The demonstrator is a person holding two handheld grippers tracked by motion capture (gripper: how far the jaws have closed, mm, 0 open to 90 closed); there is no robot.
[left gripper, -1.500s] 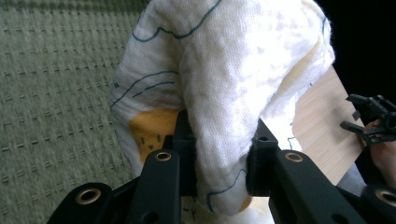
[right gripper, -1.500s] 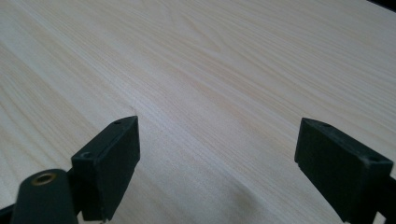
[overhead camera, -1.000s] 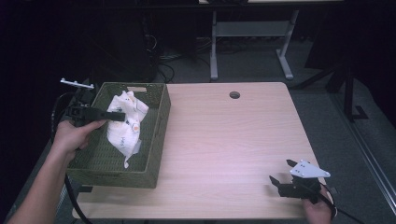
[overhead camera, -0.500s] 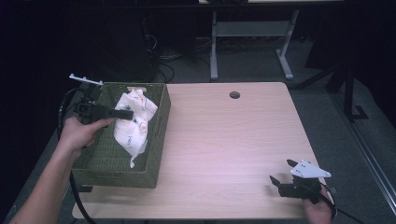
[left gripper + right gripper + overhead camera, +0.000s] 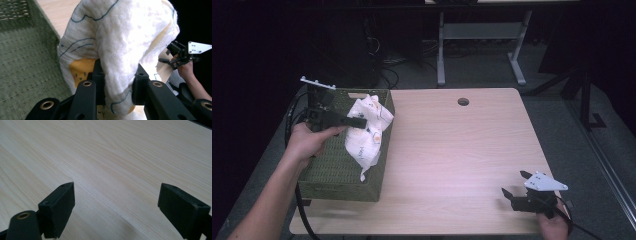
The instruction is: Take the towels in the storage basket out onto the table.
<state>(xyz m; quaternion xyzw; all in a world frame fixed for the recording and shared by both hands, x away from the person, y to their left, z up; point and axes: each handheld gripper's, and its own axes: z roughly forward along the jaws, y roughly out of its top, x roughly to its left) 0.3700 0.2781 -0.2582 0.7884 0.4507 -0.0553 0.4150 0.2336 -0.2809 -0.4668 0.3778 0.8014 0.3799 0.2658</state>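
My left gripper (image 5: 354, 121) has its fingers (image 5: 98, 75) clamped on a white cloth (image 5: 367, 132) with blue lines and yellow patches. The cloth hangs from the fingers over the green woven basket (image 5: 329, 175), its lower end draped against the basket's right wall. In the left gripper view the fabric bunches up between both pads. My right gripper (image 5: 514, 192) sits low at the near right corner of the table (image 5: 462, 150), well apart from the basket, fingers (image 5: 60, 205) spread wide with nothing between them, just bare wood.
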